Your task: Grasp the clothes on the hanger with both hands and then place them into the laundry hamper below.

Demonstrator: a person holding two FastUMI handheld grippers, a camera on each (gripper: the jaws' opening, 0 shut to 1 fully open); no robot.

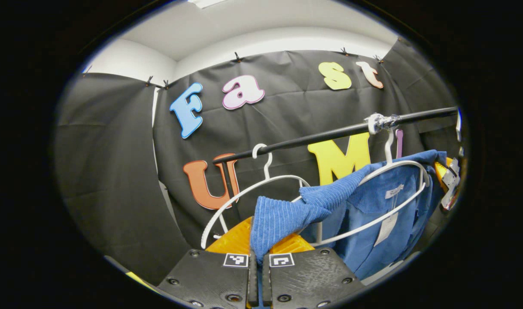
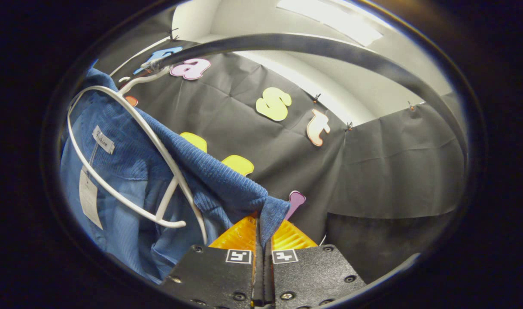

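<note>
Both tools clamped the blue corduroy garment (image 1: 283, 219): left tool (image 1: 258, 253) on one shoulder, right tool (image 2: 263, 240) on the other. It hung on the white plastic hanger (image 1: 399, 171). Next, probably: lift it clear, lower to hamper.

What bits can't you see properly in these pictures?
- Laundry hamper: it sits below, past the bottom edge of both views.
- Left gripper fingertips: left gripper view, covered by the blue garment they pinch.
- Garment's lower half: right gripper view, cut off by the edge.
- White hanger hook: right gripper view, blurred near the black rail.

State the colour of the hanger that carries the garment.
White hanger, clearest in the right gripper view.
</note>
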